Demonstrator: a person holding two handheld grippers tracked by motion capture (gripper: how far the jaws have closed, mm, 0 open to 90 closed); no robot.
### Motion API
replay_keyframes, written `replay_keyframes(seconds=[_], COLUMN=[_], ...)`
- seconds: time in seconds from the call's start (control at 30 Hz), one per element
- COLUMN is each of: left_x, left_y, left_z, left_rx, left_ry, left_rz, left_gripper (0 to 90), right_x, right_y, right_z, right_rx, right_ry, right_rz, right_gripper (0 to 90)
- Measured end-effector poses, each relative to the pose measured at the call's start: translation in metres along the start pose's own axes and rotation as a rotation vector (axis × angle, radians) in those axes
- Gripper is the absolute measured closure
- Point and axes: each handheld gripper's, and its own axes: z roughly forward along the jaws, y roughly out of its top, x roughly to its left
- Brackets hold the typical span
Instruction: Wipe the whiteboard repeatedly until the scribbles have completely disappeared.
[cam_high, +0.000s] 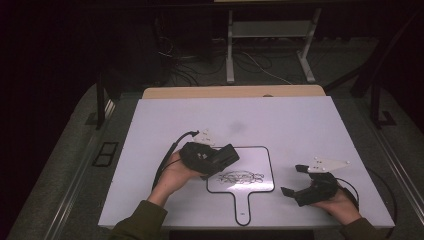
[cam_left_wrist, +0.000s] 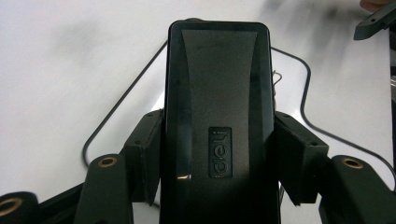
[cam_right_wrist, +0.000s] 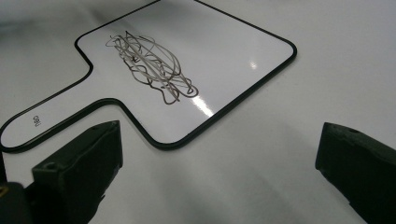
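The left gripper (cam_high: 220, 162) is gripping a black eraser (cam_high: 224, 156) over the left edge of the paddle-shaped whiteboard (cam_high: 257, 156), above black scribbles (cam_high: 241, 177). The right gripper (cam_high: 295, 180) is resting open-jawed near the table's (cam_high: 300, 120) front right corner.

The whiteboard eraser (cam_left_wrist: 218, 112) looks like black plastic, glossy at its rim, matt in the centre panel. The handheld whiteboard (cam_right_wrist: 224, 51) is smooth and shiny, catching glare. The bench (cam_high: 300, 125) top looks matt white.
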Motion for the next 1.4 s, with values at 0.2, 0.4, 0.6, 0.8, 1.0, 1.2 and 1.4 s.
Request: replay_keyframes(seconds=[0.2, 0.4, 0.6, 0.8, 1.0, 1.2, 1.4], left_x=[-0.003, -0.007, -0.011, -0.011, -0.009, -0.007, -0.006], left_y=[0.009, 0.015, 0.015, 0.012, 0.011, 0.009, 0.008], left_z=[0.017, 0.036, 0.05, 0.056, 0.057, 0.061, 0.063], left_rx=[0.018, 0.064, 0.106, 0.149, 0.178, 0.207, 0.23], left_ry=[-0.022, -0.039, -0.036, -0.024, -0.012, -0.001, 0.006], left_rz=[0.012, 0.036, 0.05, 0.061, 0.068, 0.044, 0.051], left_gripper=[39.1, 39.2, 39.2, 39.2, 39.2, 39.3, 39.4], right_x=[0.0, 0.0, -0.001, 0.0, -0.001, -0.001, -0.001], right_y=[0.0, 0.0, 0.0, 0.0, 0.0, 0.0, 0.0], right_z=[0.0, 0.0, 0.0, 0.0, 0.0, 0.0, 0.0], right_rx=[-0.002, 0.0, 0.0, 0.0, -0.001, -0.002, -0.003], right_ry=[0.002, 0.002, 0.001, 0.001, 0.002, 0.001, 0.001], right_rz=[0.0, 0.0, -0.001, -0.001, -0.001, -0.001, 0.0], right_gripper=[0.0, 0.0, 0.0, 0.0, 0.0, 0.0, 0.0])
